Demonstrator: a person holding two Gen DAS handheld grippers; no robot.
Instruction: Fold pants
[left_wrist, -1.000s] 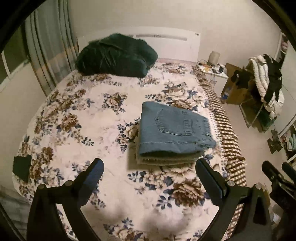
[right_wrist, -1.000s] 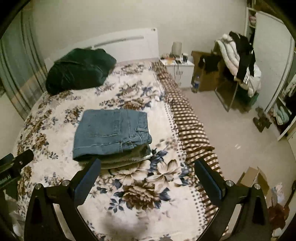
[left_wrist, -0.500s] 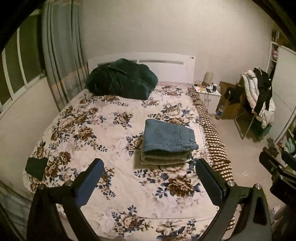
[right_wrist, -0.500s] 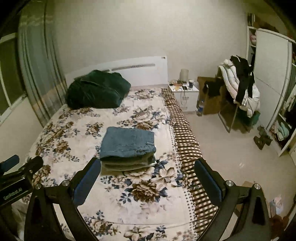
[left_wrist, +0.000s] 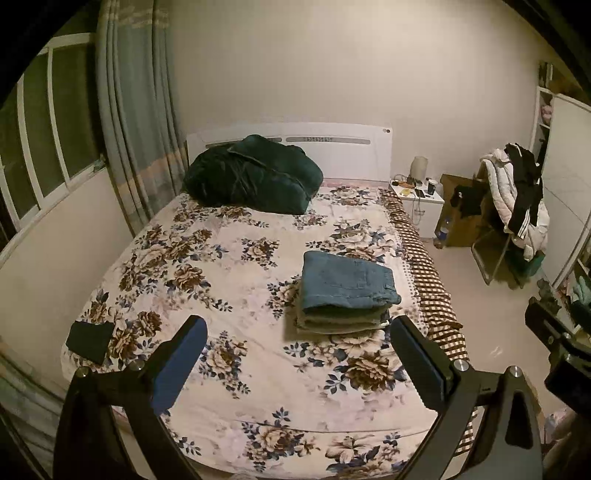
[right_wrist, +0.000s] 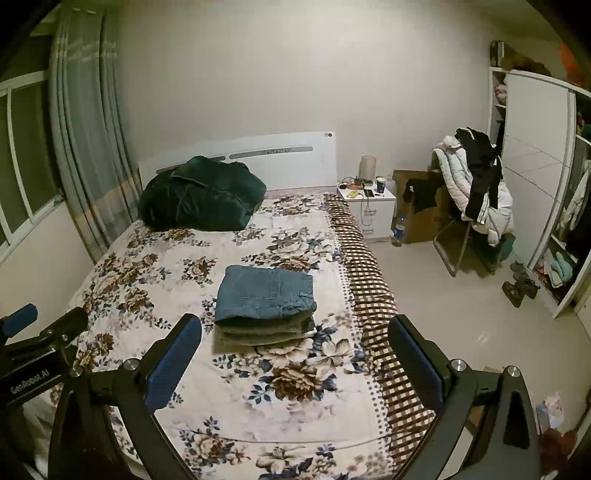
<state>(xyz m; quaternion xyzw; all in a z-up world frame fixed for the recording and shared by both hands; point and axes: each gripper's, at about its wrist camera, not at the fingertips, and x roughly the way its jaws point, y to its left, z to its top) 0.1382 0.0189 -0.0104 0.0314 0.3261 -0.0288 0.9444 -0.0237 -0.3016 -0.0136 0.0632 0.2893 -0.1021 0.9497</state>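
From your left wrist camera, the left gripper (left_wrist: 297, 363) stands spread wide with nothing between its two blue-padded fingers (left_wrist: 181, 360). Beyond it lies one bed (left_wrist: 236, 402) under a floral cover. The folded jeans (left_wrist: 345, 282) sit on its right half, near the checked edge, on top of one stack of folded olive garments (left_wrist: 340, 321) whose count you cannot make out. One dark green quilt (left_wrist: 253, 179) is bunched at the headboard, and one small dark cloth (left_wrist: 88, 339) lies at the bed's near left corner. One white nightstand (left_wrist: 424, 206) stands beside the bed.

From your right wrist camera, the right gripper (right_wrist: 293, 362) is likewise spread wide and empty. The jeans (right_wrist: 264, 295) lie on the same stack, well apart from the fingertips. One chair draped with clothes (right_wrist: 476, 188) stands by the wardrobe (right_wrist: 532, 155).
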